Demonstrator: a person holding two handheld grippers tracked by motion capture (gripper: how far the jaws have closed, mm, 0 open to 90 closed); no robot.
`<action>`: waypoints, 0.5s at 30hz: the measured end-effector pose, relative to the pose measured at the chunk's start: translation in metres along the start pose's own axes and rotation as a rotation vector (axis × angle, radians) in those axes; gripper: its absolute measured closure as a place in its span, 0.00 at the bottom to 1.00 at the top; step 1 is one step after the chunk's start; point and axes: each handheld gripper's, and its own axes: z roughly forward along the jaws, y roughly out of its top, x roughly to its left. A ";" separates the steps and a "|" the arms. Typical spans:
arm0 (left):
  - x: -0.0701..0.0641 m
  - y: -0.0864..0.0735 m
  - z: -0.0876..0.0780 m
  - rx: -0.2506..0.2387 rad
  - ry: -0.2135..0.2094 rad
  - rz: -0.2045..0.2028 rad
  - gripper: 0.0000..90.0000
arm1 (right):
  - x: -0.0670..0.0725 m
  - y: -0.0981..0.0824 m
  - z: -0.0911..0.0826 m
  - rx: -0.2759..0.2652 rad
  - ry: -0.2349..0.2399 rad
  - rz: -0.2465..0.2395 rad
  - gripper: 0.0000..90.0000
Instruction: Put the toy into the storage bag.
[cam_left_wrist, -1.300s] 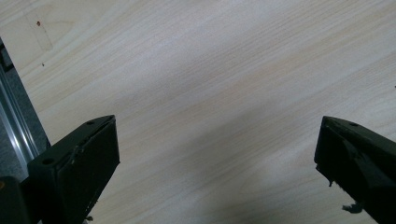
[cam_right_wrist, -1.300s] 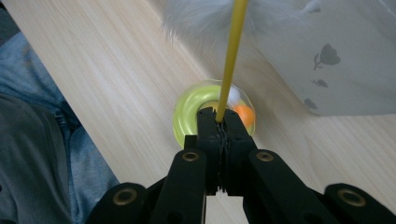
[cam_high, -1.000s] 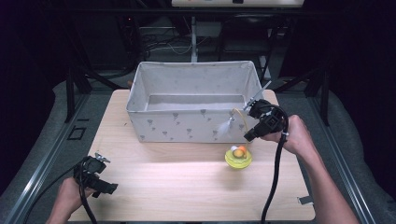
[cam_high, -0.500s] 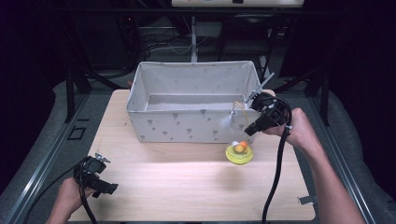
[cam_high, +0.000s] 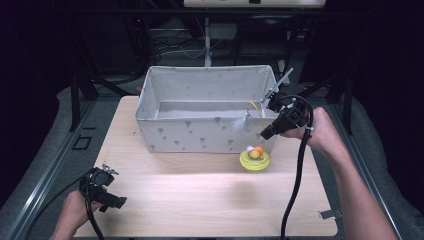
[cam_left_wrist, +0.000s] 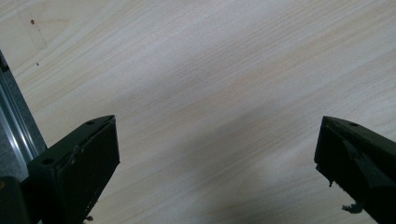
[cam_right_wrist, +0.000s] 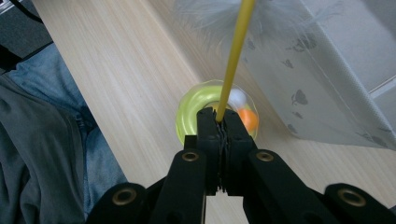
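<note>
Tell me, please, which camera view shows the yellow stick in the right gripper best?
The right gripper view: the yellow stick rises large from the shut jaws of the right gripper, with the feather at its top. The high view shows it as a thin line beside the fabric bin.

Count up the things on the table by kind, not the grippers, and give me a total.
Fabric bin: 1
Yellow ring toy with small balls on it: 1
Yellow feather wand, held in the right gripper over the ring: 1
Total: 3
</note>
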 end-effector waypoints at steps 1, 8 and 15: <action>0.000 0.001 0.000 0.000 0.000 0.002 0.00 | 0.000 0.001 -0.001 0.001 -0.004 -0.004 0.99; -0.001 -0.001 0.000 0.002 -0.003 0.005 0.00 | 0.003 0.004 -0.008 -0.013 0.001 -0.017 0.98; -0.001 -0.001 -0.001 0.001 0.002 0.007 0.00 | 0.008 0.011 -0.024 -0.035 0.004 -0.045 0.98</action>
